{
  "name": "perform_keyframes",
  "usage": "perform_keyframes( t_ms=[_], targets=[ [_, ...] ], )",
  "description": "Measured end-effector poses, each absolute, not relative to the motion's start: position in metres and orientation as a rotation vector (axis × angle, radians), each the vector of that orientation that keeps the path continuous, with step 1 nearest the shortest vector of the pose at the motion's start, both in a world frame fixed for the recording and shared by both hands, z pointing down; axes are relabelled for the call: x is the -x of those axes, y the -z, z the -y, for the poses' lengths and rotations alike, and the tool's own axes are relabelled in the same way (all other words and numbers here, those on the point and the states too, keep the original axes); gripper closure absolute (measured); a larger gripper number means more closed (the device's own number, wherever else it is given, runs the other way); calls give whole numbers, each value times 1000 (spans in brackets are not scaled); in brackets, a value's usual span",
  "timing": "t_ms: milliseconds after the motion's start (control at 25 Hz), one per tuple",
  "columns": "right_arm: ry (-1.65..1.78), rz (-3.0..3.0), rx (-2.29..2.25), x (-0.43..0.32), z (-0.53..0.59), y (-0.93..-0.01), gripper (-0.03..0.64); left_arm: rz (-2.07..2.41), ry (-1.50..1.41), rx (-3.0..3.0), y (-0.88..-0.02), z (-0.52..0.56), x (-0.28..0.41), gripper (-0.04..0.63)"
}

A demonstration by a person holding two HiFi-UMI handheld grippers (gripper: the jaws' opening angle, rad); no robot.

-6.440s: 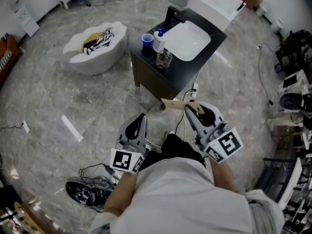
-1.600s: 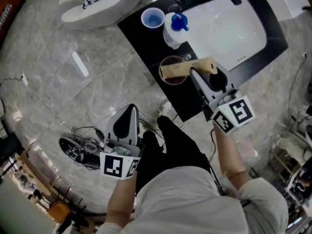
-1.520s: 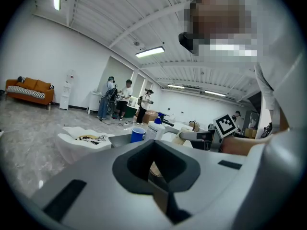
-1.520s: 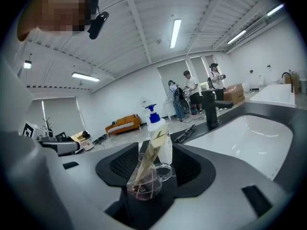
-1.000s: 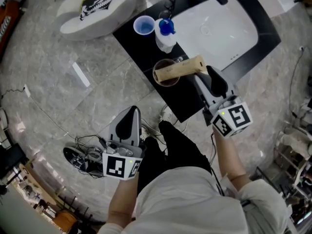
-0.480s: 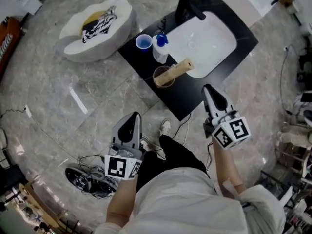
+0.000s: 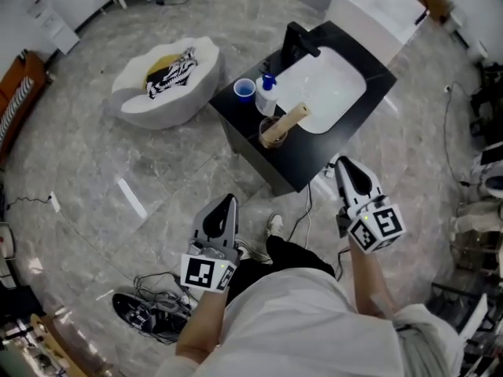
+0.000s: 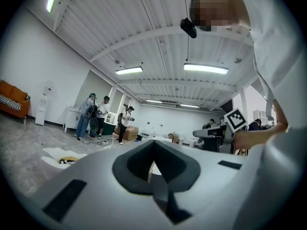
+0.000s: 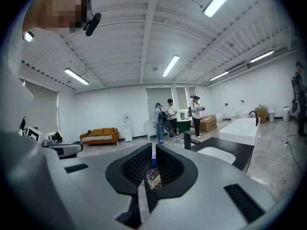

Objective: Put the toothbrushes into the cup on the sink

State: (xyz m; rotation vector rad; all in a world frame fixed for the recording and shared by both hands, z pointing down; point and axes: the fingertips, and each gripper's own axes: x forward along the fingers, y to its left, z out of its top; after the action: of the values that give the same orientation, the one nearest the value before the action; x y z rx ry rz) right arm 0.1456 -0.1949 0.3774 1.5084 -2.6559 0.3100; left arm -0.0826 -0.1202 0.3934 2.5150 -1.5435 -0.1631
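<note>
A tan toothbrush pack (image 7: 287, 121) leans out of a clear brownish cup (image 7: 269, 134) on the black sink counter (image 7: 251, 120), beside the white basin (image 7: 326, 89). A blue cup (image 7: 244, 89) and a blue-capped bottle (image 7: 267, 96) stand further back on that counter. My right gripper (image 7: 343, 164) hangs short of the counter's near corner, apart from the cup, shut with nothing in it. In the right gripper view my right gripper (image 9: 153, 151) points towards the basin (image 9: 215, 152). My left gripper (image 7: 228, 200) is low over the floor, shut and empty, as is my left gripper (image 8: 153, 146) in its own view.
A white cushion with a zebra-striped item (image 7: 167, 75) lies on the marble floor left of the sink. A black shoe and cables (image 7: 149, 312) lie near my feet. A white block (image 7: 377, 6) stands behind the sink. Several people (image 9: 168, 116) stand far off.
My right gripper held the tan pack over the cup, let it go into the cup, drew back towards me and shut. I have stepped back from the sink.
</note>
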Motion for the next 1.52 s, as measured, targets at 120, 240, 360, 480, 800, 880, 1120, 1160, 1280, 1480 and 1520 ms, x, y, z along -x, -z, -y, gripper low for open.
perform_keyframes(
  t_ms=[120,240,360,480,800,880,1120,1160,1280,1480,1520],
  targets=[
    [-250,2675,-1515,-139,178,-362,566,1549,179,-2524,-387,103,90,592],
    [-193,2695,-1504,-132,161,-350,566,1561,198,-2535,-381,89,97,592],
    [-152,2716,-1491,-125,143,-339,566,1564,211,-2549,-374,76,99,592],
    [-145,2734,-1464,-113,124,-335,566,1553,219,-2554,-373,65,98,592],
    [-110,2743,-1461,-98,85,-329,566,1501,233,-2597,-370,39,93,592],
    [-115,2735,-1471,-98,77,-330,566,1493,236,-2603,-368,33,94,592],
    [-121,2734,-1477,-92,65,-336,566,1481,229,-2608,-374,22,99,592],
    [-118,2736,-1474,-90,63,-336,566,1481,228,-2607,-374,21,100,592],
    [-108,2739,-1468,-87,60,-334,566,1482,232,-2610,-374,19,101,592],
    [-111,2738,-1465,-86,56,-333,566,1470,240,-2614,-373,18,99,592],
    [-115,2739,-1462,-86,55,-334,566,1466,238,-2615,-373,18,99,592]
  ],
)
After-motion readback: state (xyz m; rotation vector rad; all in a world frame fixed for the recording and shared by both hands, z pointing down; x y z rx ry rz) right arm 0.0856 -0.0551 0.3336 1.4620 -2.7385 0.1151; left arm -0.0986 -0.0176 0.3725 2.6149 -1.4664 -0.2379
